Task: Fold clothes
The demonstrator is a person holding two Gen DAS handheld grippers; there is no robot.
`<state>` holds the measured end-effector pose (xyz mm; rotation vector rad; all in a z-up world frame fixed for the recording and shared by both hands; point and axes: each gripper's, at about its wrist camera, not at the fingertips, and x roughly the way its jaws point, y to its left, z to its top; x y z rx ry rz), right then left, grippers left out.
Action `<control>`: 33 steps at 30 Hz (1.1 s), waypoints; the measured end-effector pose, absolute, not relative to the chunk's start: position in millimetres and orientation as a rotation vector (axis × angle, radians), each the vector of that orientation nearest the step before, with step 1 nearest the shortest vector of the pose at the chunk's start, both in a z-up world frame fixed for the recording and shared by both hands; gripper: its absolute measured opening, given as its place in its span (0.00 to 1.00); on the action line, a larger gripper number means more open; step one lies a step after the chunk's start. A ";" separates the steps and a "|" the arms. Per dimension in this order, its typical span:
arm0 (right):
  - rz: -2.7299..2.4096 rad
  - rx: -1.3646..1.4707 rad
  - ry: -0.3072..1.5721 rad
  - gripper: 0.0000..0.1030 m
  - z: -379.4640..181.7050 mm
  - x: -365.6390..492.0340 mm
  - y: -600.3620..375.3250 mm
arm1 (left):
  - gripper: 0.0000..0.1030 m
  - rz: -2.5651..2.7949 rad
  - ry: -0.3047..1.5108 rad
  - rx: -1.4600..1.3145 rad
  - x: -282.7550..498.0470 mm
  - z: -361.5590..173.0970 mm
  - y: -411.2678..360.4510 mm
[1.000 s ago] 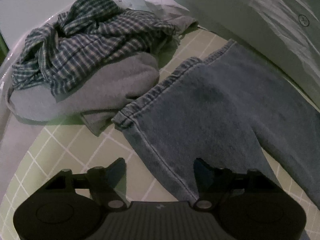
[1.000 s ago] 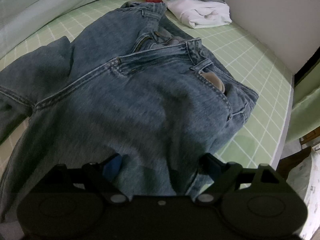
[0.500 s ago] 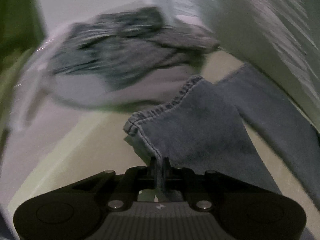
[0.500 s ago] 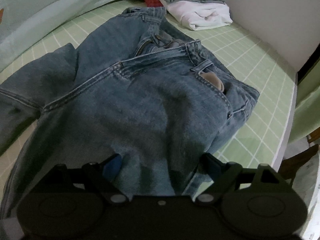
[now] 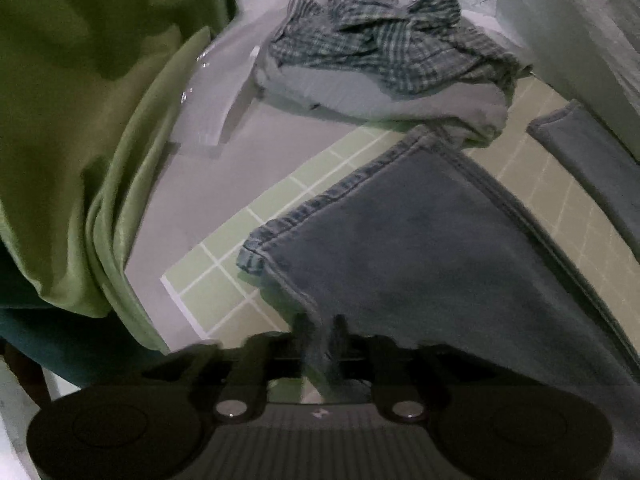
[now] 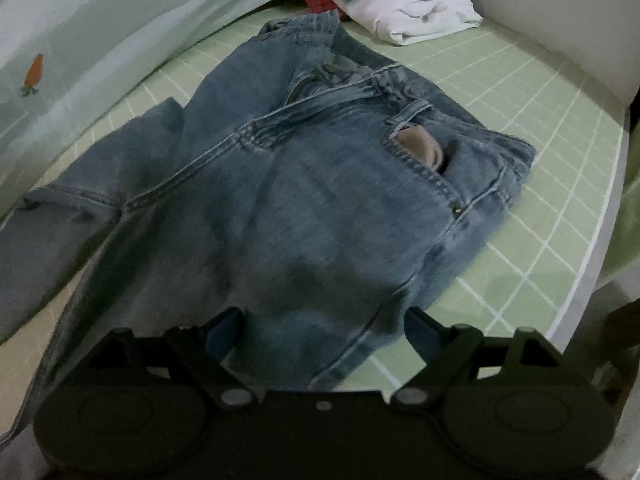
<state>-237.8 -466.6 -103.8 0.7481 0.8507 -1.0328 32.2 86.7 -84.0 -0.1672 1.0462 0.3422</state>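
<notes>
Jeans [image 6: 304,208]: spread on the green grid mat [image 6: 520,128], waist end under right gripper, legs running toward left gripper; no fold made yet.
Done pile: folded clothes [image 6: 404,4] stacked at mat's far corner.
Still to do: plaid shirt heap [image 5: 384,48] w/ grey garment beneath, near leg hem [image 5: 332,196].
Left gripper [image 5: 320,340]: jaws narrow, just been opening a little, side seam of the leg between them; looks pinched, fabric lifted.
Right gripper [image 6: 324,328]: jaws wide, holding nothing, denim below.
Edges: mat edge & table rim close on left; green curtain [image 5: 80,120] beside it.
Room: bare mat right of waist; wall close behind legs.
</notes>
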 end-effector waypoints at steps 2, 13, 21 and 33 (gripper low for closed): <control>-1.033 0.767 0.830 0.86 -102.7 -248.6 -473.5 | 0.42 0.338 1.026 -0.172 26.7 -76.7 75.1; -1.182 0.928 0.658 0.88 -112.6 -328.0 -555.5 | 0.77 0.147 0.976 -0.091 -11.8 -58.9 -45.7; -1.094 0.884 0.670 0.83 -125.2 -333.9 -598.8 | 0.78 0.070 0.964 0.073 -41.7 -58.0 -142.3; -1.016 0.534 0.664 0.16 -94.4 -369.4 -600.9 | 0.80 0.055 1.038 0.099 -66.6 -81.2 -228.1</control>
